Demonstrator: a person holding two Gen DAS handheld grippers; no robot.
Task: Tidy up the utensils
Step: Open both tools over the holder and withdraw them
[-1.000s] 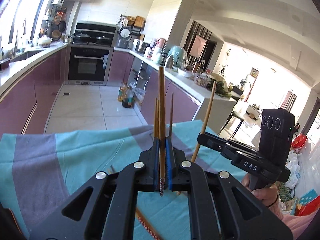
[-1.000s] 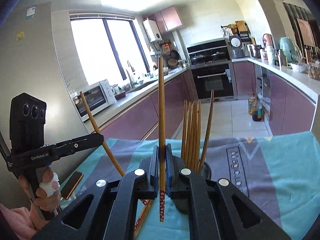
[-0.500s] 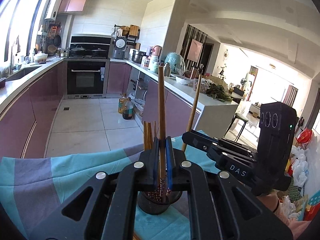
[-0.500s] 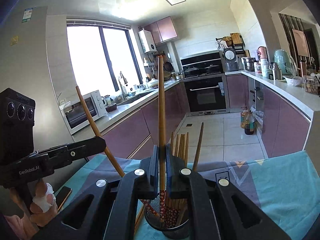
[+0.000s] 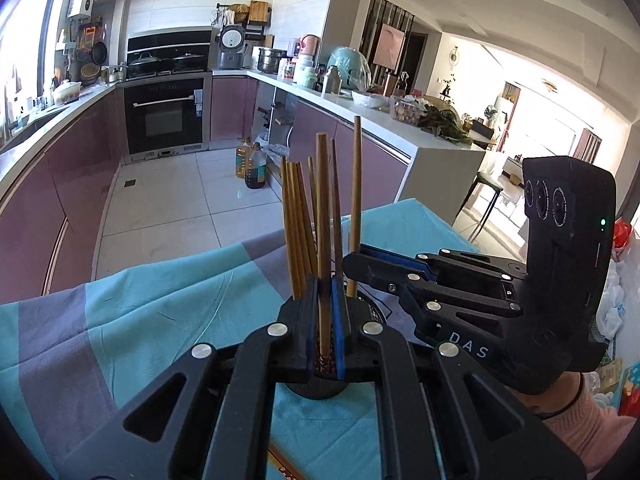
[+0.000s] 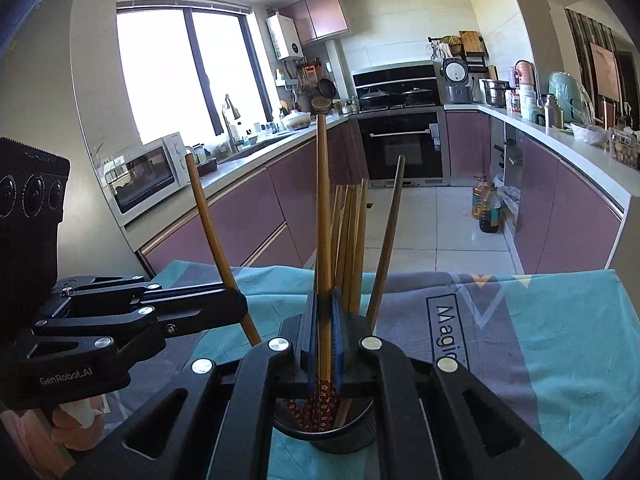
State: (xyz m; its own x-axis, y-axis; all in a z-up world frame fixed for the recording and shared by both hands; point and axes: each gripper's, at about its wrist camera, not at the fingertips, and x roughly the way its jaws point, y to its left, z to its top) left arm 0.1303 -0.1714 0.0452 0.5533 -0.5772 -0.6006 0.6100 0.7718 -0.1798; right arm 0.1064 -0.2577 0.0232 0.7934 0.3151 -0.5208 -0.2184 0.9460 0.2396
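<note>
Now both grippers, left (image 5: 323,322) and right (image 6: 324,334), each clench a wooden, red-patterned-tip chopstick (image 5: 322,216) upright over the black cup (image 6: 340,436).

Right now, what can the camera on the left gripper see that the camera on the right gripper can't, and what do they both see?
Only the left wrist view shows the bright living area and the right gripper from outside, shut on a chopstick.

Only the right wrist view shows the window, the microwave and the left gripper from outside, shut on its chopstick.

Both show the dark holder of chopsticks, the teal cloth and the oven.
</note>
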